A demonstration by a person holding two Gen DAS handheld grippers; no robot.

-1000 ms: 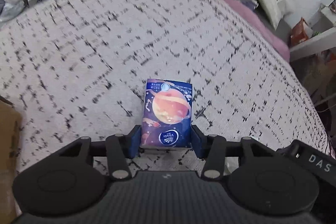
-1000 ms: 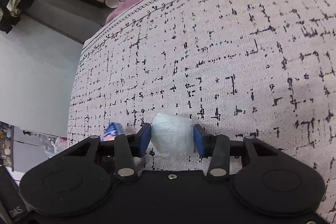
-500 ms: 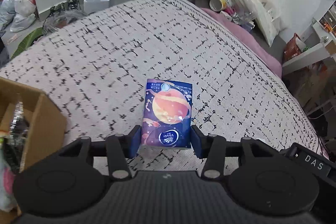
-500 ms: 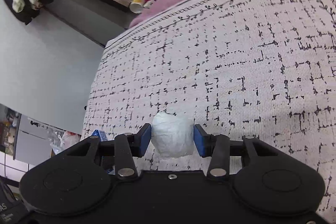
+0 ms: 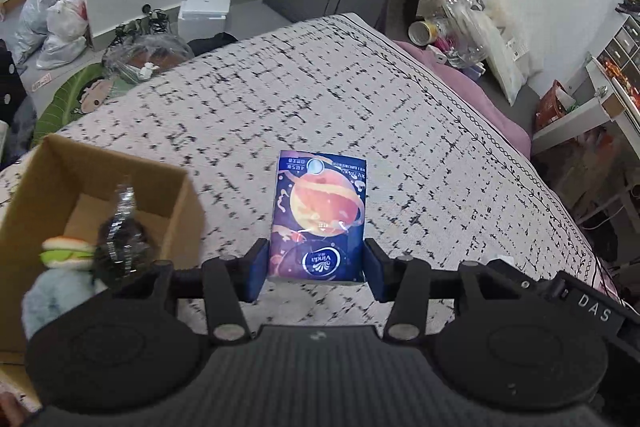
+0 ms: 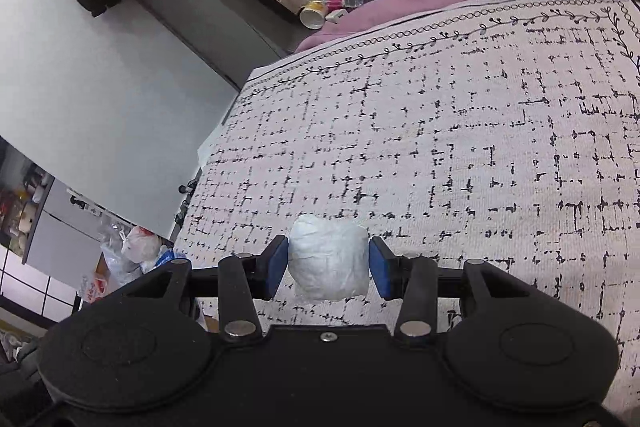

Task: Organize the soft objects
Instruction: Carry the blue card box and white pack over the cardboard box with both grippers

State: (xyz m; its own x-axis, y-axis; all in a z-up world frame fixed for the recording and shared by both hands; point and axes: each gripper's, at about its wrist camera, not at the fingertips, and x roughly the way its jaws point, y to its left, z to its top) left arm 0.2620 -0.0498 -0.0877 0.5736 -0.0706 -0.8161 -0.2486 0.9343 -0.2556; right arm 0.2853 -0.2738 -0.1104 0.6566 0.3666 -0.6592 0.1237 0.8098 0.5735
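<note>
My left gripper [image 5: 316,273] is shut on a blue tissue pack [image 5: 319,215] printed with an orange planet, held above the patterned bedspread [image 5: 320,95]. A cardboard box [image 5: 52,167] stands at the left, holding a burger plush [image 5: 66,251], a crumpled dark plastic item [image 5: 120,243] and a pale blue fluffy thing [image 5: 56,297]. My right gripper [image 6: 328,265] is shut on a white crumpled soft bundle [image 6: 328,263], held above the same bedspread [image 6: 460,147].
A pink sheet edge [image 5: 472,79] borders the bed's far side. Bottles and cups [image 5: 448,15] sit beyond it. Plastic bags [image 5: 52,23], a white box [image 5: 204,11] and a green mat [image 5: 72,95] lie on the floor at the left. A shelf [image 5: 600,99] stands at the right.
Both grippers have risen and tilted up with their loads still held. The cardboard box with its plush contents has come into the left wrist view.
</note>
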